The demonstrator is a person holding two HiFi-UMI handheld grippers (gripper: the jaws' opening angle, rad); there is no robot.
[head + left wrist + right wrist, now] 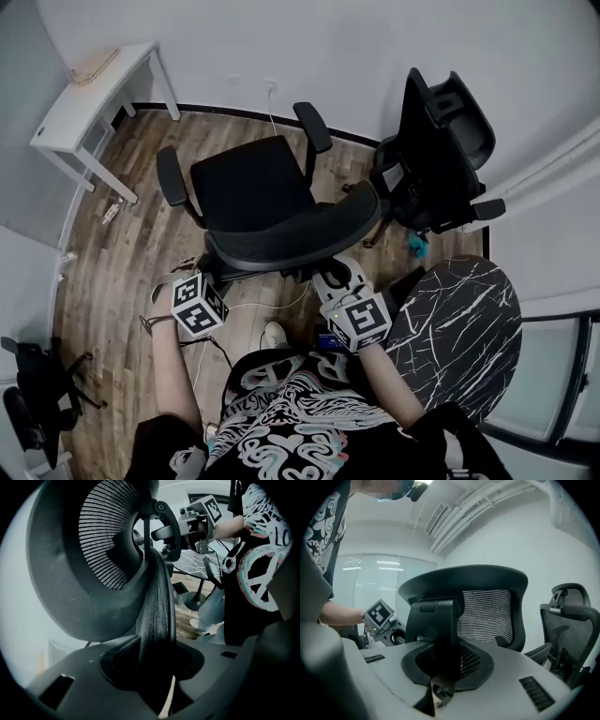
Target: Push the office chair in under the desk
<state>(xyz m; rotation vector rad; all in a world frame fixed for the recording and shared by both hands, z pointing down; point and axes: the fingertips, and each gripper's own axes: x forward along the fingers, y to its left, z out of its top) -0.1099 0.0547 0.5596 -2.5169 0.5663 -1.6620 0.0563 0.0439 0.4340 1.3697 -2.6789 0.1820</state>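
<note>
Tongs: you hold the left tongs point(154, 667) and the right tongs point(438, 667) low at the back of the chair point(248, 192), one toward each side.
Left tongs: open round the side edge of the backrest point(291, 234). The edge runs up between the jaws with a pale sliver of gap beside it, so nothing is clamped.
Right tongs: closed on the chair, gripping a black upright block behind the backrest. The block fills the space between the jaws.
Chair: black and mesh-backed, standing on the floor point(112, 281) directly ahead of you. Its backrest is toward you, and its seat and both armrests point to the wall point(328, 47).
Cable point(272, 302): pale, lying on the floor below the backrest, near your feet.
Table point(459, 328): round, black with white veins, just right of the chair's back and beside your right arm.
Second chair point(436, 159): black, further right, by the wall and close to the one you hold.
Desk point(89, 98): white, at the far left by the wall, well apart from the chair, which is not under it.
</note>
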